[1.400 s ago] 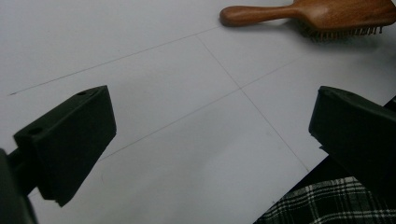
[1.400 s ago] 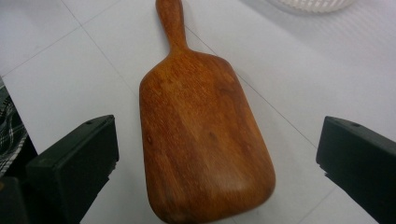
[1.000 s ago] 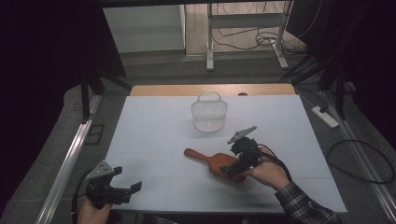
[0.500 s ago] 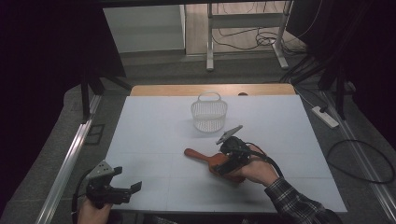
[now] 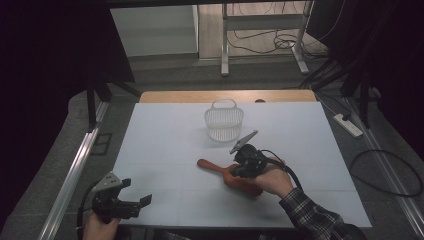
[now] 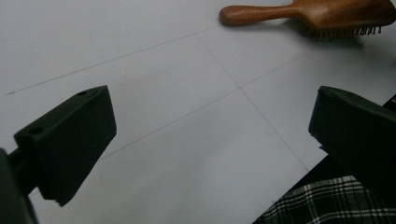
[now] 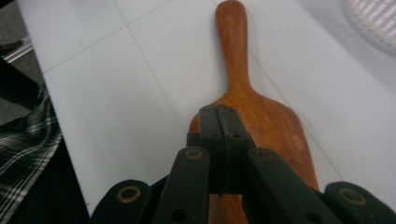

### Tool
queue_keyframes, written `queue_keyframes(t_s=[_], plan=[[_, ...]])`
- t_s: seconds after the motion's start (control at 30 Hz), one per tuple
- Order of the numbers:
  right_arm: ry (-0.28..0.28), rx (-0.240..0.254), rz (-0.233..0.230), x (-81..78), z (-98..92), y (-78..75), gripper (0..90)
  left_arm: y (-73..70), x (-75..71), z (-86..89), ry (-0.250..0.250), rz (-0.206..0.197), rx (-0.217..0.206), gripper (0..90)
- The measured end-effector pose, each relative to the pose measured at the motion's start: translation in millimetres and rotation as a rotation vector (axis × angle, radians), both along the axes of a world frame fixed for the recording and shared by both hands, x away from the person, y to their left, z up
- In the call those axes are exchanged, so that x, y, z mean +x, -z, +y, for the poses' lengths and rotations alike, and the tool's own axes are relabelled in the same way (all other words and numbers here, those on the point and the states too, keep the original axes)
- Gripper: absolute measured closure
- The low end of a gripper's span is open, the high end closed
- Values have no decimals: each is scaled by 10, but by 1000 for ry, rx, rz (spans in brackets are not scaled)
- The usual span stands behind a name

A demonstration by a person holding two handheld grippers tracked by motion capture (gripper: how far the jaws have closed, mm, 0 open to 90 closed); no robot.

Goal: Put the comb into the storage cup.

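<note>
Wooden hairbrush [image 5: 235, 175] lies flat on the white counter [image 5: 165, 135], right of centre near the front edge, handle pointing left, bristles down as the left gripper view shows [image 6: 322, 14]. Right gripper [image 5: 239, 172] sits directly over the brush's paddle head, held in the person's right hand [image 5: 272, 177]. In the right gripper view the two black fingers [image 7: 210, 126] are clenched flat against each other, pad to pad, with nothing between them; they have just been closing. The tips hover over or rest on the wooden back of the brush head [image 7: 271, 126]; cannot tell if they touch. No grasp on the brush: it lies under the closed fingers, not between them. Handle [image 7: 232, 42] runs straight away from the fingers, toward the top of that view.

Left gripper [image 5: 135, 205] is at the counter's front-left corner, held in the left hand [image 5: 99, 227], well apart from the brush. Its fingers [image 6: 74, 135] are released, spread wide, holding nothing, with bare counter between them. Brush appears far off at the top right of the left gripper view.

White plastic basket [image 5: 223, 121] with a loop handle stands upright behind the brush, near the middle of the counter, apart from the brush and both grippers. Its edge shows at the top right of the right gripper view [image 7: 373, 21]. Plaid sleeve [image 5: 310, 215] on the right forearm. Power strip [image 5: 348, 125] on the floor at right.
</note>
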State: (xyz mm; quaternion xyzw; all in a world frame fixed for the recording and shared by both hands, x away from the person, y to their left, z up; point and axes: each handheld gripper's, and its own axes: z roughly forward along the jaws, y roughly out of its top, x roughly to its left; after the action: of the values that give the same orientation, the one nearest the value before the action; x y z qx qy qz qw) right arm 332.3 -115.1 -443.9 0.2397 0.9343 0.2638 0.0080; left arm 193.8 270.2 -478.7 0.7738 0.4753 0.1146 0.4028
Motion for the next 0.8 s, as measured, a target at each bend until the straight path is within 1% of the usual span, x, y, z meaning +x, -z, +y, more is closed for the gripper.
queue_keyframes(t_s=[0.07, 0.13, 0.27, 0.53, 0.8], plan=[[-11, -7, 2, -10, 7, 9, 898, 0, 0, -1, 0, 0, 0, 7], [-31, -22, -16, -37, 19, 32, 898, 0, 0, -1, 0, 0, 1, 8], [-48, -25, -22, -94, 35, 87, 897, 0, 1, -2, 0, 1, 1, 8], [-57, -34, 8, -178, 21, 244, 897, 0, 0, -4, 0, 0, 3, 8], [-81, -54, 35, -239, 31, 333, 897, 0, 0, -5, -1, 1, 4, 9]])
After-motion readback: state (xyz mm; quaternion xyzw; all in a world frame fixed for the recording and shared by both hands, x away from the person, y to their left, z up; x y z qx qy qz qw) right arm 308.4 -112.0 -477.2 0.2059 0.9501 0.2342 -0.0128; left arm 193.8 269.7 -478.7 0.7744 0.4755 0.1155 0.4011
